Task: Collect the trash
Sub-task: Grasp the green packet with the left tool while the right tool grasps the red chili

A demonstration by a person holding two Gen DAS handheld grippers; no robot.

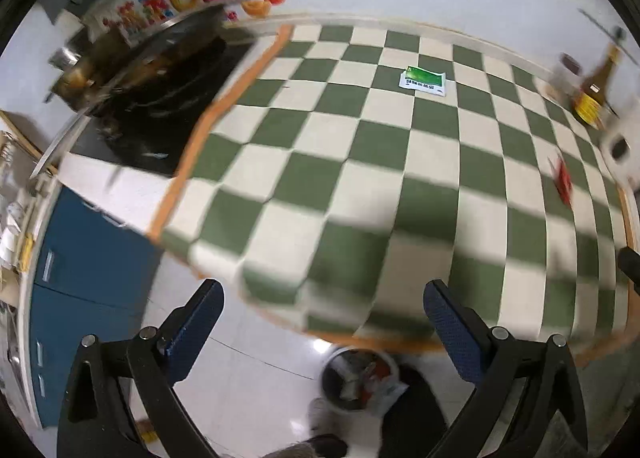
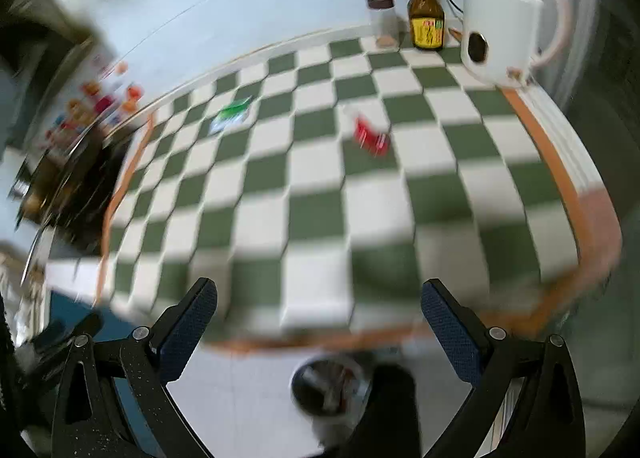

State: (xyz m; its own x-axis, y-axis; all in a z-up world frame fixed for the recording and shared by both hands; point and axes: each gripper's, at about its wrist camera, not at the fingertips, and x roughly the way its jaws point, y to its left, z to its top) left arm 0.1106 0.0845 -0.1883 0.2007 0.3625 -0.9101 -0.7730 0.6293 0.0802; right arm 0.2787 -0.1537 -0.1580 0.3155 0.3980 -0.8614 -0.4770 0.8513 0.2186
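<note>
A green and white wrapper (image 1: 423, 81) lies flat on the checkered tablecloth (image 1: 360, 186) towards the far side; it shows blurred as the green wrapper (image 2: 231, 114) in the right wrist view. A red wrapper (image 2: 370, 134) lies mid-cloth, seen as a red wrapper (image 1: 563, 180) at the right in the left wrist view. A waste bin (image 1: 358, 380) with scraps inside stands on the floor below the table edge, also the bin (image 2: 326, 386). My left gripper (image 1: 323, 312) is open and empty above the near edge. My right gripper (image 2: 318, 310) is open and empty too.
A brown sauce bottle (image 2: 425, 6), a lidded jar (image 2: 383, 20) and a white kettle (image 2: 502, 22) stand at the far right corner. A dark stove with a pan (image 1: 160, 90) sits left of the cloth. Blue cabinet fronts (image 1: 80, 270) are below left.
</note>
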